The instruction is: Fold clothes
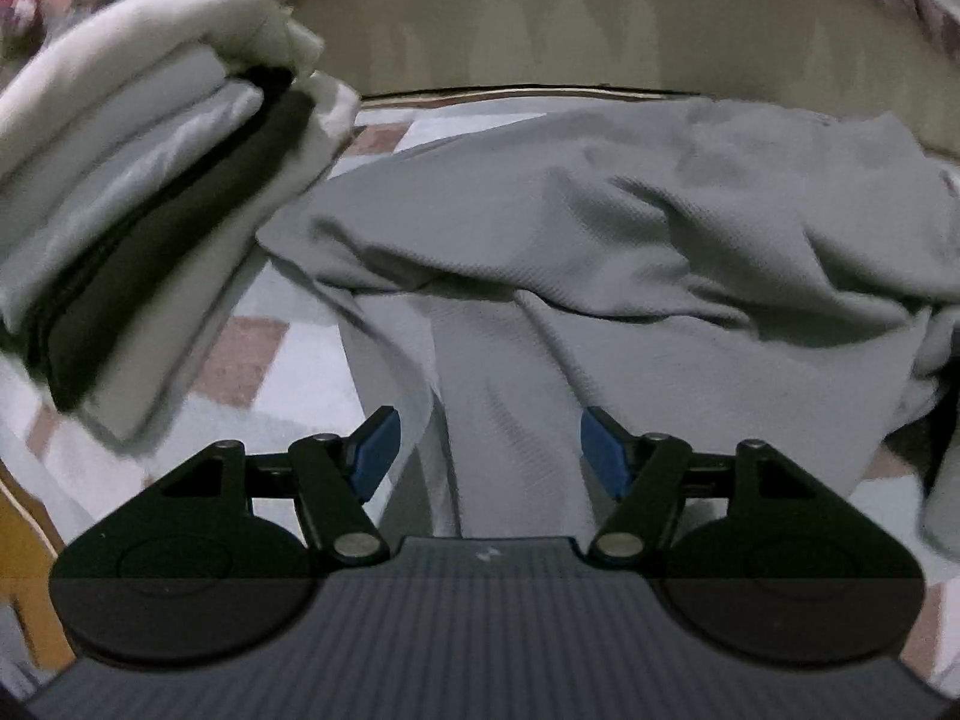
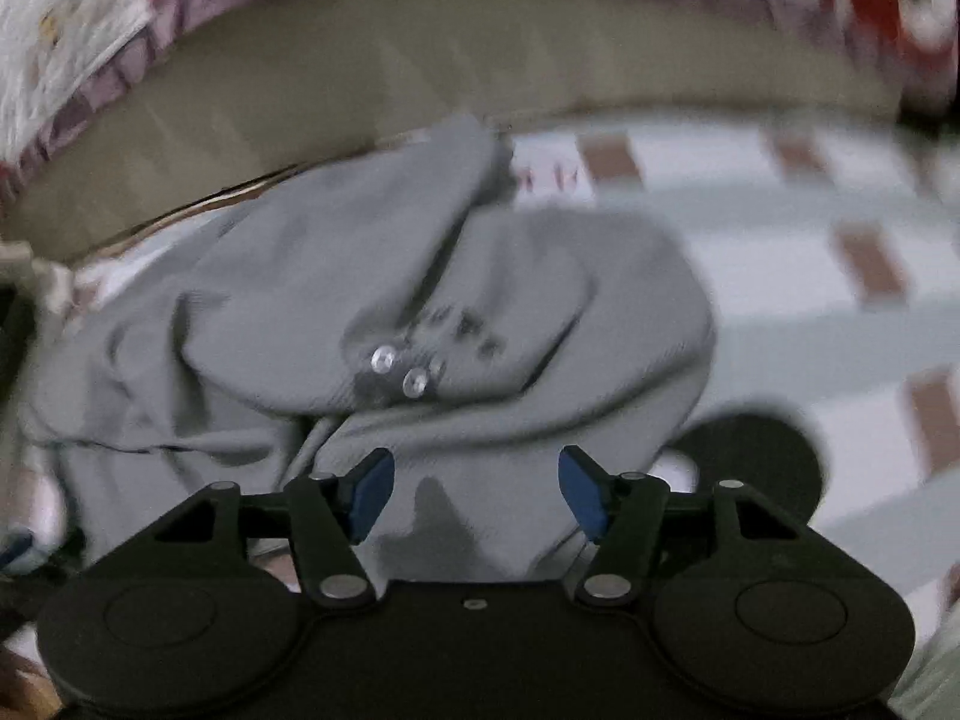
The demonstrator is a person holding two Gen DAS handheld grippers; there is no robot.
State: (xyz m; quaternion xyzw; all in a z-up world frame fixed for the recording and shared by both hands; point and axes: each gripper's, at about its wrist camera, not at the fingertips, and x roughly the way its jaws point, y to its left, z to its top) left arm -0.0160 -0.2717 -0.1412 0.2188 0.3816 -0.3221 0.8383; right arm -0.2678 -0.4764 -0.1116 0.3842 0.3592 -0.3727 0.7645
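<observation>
A crumpled grey garment (image 1: 600, 228) lies on the chequered bedsheet (image 1: 240, 360). In the right wrist view the same grey garment (image 2: 360, 276) shows a placket with two clear buttons (image 2: 399, 369). My left gripper (image 1: 489, 420) hangs just above a long fold of the grey cloth, its blue pads (image 1: 375, 456) wide apart and pressing on nothing. My right gripper (image 2: 477, 462) is open too, and the garment's near edge lies below the gap between its blue pads (image 2: 585, 495). Neither gripper holds cloth.
A stack of folded clothes (image 1: 132, 198), white, grey and black, sits at the left. A beige padded board (image 2: 420, 54) runs along the bed's far side, with patterned red and white bedding (image 2: 72, 30) above it. A dark round shape (image 2: 750, 462) shows behind the right gripper.
</observation>
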